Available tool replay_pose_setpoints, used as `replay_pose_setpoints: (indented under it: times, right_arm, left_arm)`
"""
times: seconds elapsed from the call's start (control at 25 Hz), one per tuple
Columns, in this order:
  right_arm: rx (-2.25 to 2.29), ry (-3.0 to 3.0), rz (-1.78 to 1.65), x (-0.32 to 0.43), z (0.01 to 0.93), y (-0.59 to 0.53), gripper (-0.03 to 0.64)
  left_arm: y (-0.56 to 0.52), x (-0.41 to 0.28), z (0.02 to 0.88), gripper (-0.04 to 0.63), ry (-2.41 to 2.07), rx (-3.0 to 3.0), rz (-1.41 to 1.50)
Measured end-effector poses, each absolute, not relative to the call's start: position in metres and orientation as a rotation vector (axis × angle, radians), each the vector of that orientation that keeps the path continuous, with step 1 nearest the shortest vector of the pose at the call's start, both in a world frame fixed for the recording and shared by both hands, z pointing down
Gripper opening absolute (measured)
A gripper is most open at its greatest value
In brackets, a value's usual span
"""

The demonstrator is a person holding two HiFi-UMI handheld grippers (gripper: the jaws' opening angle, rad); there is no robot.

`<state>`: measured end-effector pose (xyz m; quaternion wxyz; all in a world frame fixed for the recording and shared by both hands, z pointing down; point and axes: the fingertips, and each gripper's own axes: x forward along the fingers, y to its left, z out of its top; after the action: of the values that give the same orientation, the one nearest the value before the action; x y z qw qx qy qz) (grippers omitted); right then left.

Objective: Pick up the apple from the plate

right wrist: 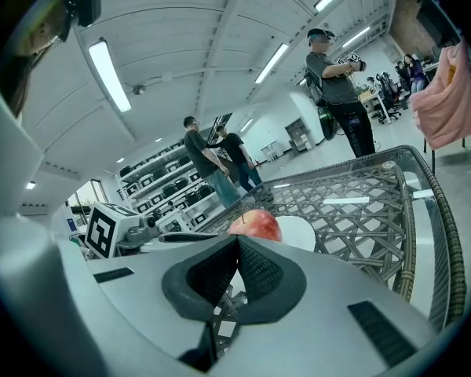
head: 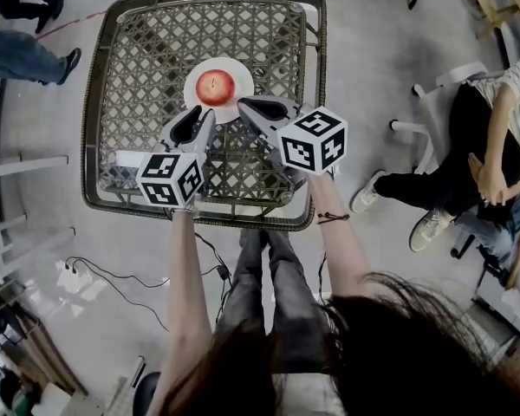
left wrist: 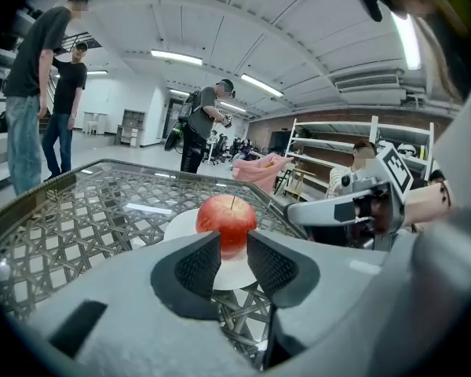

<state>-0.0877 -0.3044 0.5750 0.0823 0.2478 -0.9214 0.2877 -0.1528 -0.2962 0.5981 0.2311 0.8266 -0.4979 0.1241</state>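
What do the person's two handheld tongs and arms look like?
Both the left tongs and right tongs have grey moulded bodies, dark ribbed pads and a cube of black-and-white square markers. Forearms are sleeveless; a dark band circles the right wrist.

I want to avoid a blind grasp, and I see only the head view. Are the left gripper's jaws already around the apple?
Observer: No. In the left gripper view the left gripper has its jaws a little apart, and the apple sits beyond their tips, on the plate.
Operator: And the right gripper, is it open too?
Observer: No. The right gripper view shows the right gripper with jaws together at the tips, nothing between them.
Operator: Would the apple fit in the left gap?
Observer: Probably not yet: that gap looks narrower than the apple.
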Motion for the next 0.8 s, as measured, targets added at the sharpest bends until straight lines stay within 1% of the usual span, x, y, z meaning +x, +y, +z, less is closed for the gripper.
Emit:
replay_pose_setpoints:
  times: [0.2, 0.4, 0.44, 0.68, 0.8]
  right_arm:
    - [0.751, -2.752, 0.866, -0.084, 0.579, -0.306, 0.009]
    - [0.755, -2.754, 0.861, -0.083, 0.579, -0.307, 0.009]
    - [0.757, -2.754, 0.861, -0.082, 0.579, -0.307, 0.009]
    - [0.762, -2.751, 0.857, -0.079, 0.584, -0.308, 0.009]
    - [0.761, -2.751, 0.849, -0.078, 0.586, -0.308, 0.009]
  left_arm:
    - [-0.300, -0.153, 0.600, 0.143, -1.381, 2.293, 0.351]
    - [-0.303, -0.152, 0.599, 0.177, -1.385, 2.322, 0.349]
    - [-0.303, -0.152, 0.599, 0.194, -1.380, 2.332, 0.354]
    - [-0.306, -0.150, 0.600, 0.232, -1.385, 2.379, 0.386]
    - [-0.309, -0.150, 0.600, 0.269, -1.389, 2.403, 0.374]
